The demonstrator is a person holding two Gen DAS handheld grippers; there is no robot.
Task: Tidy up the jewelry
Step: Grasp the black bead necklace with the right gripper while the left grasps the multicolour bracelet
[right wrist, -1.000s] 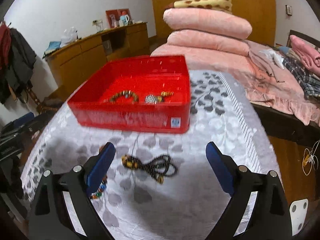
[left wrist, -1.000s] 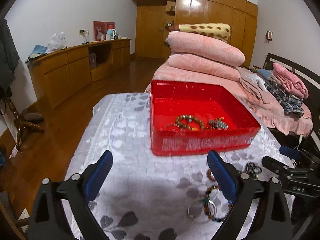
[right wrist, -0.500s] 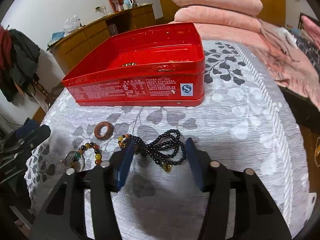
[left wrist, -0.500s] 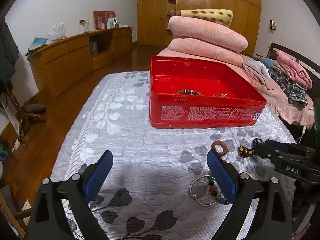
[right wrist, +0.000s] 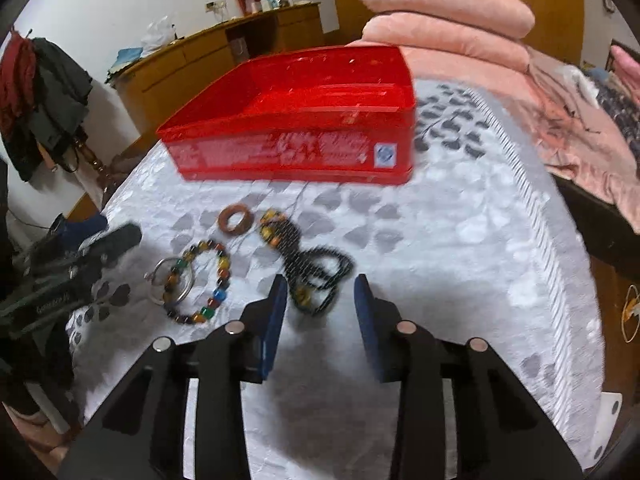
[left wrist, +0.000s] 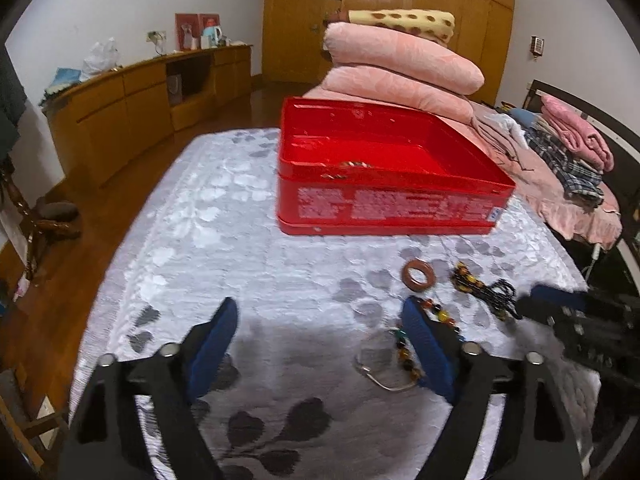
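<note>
A red tin [left wrist: 392,204] stands open on the grey flowered cloth [left wrist: 224,240], with a bead bracelet [left wrist: 352,166] just showing inside. In front of it lie a brown ring [right wrist: 236,220], a black bead necklace [right wrist: 316,268] with amber beads, a many-coloured bead bracelet [right wrist: 216,300] and a silver hoop [right wrist: 172,284]. My right gripper [right wrist: 320,284] is low over the cloth with its jaws opening slightly. The necklace's near loop lies between the tips, untouched. My left gripper [left wrist: 320,320] is closing on nothing, and the hoop [left wrist: 376,360] and the coloured bracelet [left wrist: 436,312] lie by its right finger.
A bed with stacked pink quilts [left wrist: 400,64] and folded clothes [left wrist: 572,152] borders the table on the right. A wooden sideboard [left wrist: 120,104] lines the left wall across bare floor. Hanging coats [right wrist: 44,92] show at the left of the right wrist view.
Both grippers have sunk toward the cloth and the jewelry. The right jaws went from wide to narrow around the black necklace. The left jaws have drawn in a little.
</note>
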